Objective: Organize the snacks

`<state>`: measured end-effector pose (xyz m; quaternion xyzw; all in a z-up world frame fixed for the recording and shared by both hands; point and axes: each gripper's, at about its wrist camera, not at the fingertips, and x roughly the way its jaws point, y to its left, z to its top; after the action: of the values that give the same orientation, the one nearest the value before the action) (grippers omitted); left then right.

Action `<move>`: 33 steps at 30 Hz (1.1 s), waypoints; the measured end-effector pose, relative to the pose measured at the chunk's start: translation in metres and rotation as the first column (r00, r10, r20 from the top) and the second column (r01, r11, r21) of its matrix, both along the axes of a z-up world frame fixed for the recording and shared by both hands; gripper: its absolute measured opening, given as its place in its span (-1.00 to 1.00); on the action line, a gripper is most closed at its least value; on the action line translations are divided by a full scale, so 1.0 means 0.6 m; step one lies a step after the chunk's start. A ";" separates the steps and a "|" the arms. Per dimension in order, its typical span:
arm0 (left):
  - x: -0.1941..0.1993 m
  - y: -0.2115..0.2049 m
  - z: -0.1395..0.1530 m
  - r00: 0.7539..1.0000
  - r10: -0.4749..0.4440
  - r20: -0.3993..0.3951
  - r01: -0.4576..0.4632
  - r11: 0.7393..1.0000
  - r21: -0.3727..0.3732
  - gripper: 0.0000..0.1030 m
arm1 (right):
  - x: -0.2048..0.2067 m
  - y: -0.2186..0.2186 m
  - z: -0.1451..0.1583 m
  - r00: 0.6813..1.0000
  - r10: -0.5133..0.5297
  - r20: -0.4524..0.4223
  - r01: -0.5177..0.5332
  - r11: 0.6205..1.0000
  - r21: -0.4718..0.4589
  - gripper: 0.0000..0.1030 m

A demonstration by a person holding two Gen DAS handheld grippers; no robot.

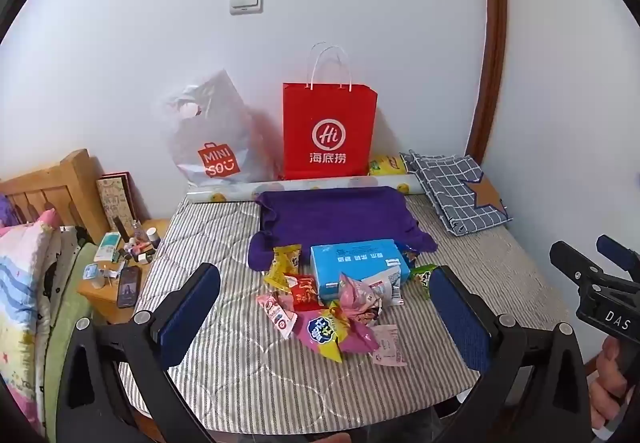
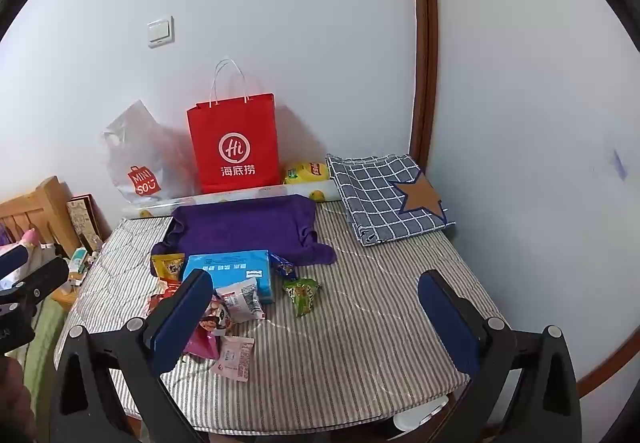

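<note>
A pile of small snack packets (image 1: 328,311) lies on the striped table cover, around a light blue box (image 1: 358,263). The box also shows in the right wrist view (image 2: 232,271), with a green packet (image 2: 302,293) apart on its right. A red paper bag (image 1: 329,131) and a clear MINISO plastic bag (image 1: 212,139) stand against the wall behind. My left gripper (image 1: 326,307) is open and empty, held above the near side of the pile. My right gripper (image 2: 316,317) is open and empty, to the right of the pile.
A purple cloth (image 1: 336,219) lies behind the box. A folded checked cloth with a star (image 1: 456,191) sits at the back right, and a paper roll (image 1: 304,187) lies along the wall. A wooden nightstand with small items (image 1: 120,267) and a bed stand at the left.
</note>
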<state>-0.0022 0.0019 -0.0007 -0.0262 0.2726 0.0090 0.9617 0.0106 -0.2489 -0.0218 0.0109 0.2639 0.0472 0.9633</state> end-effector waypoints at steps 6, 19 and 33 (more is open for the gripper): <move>0.001 0.016 -0.006 1.000 0.007 -0.027 -0.008 0.999 -0.036 1.00 | -0.002 0.005 0.007 1.000 -0.003 0.003 0.003 1.000 -0.011 1.00; -0.014 0.022 -0.010 1.000 0.008 -0.011 -0.009 0.999 -0.046 1.00 | -0.016 0.007 0.018 1.000 0.004 0.021 -0.004 1.000 -0.006 1.00; -0.021 0.009 -0.003 1.000 0.015 -0.021 -0.016 1.000 -0.016 1.00 | -0.022 0.009 0.013 1.000 0.015 0.019 -0.015 1.000 0.001 1.00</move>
<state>-0.0146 0.0071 -0.0024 -0.0360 0.2823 0.0144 0.9585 -0.0027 -0.2436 -0.0140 0.0091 0.2547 0.0548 0.9654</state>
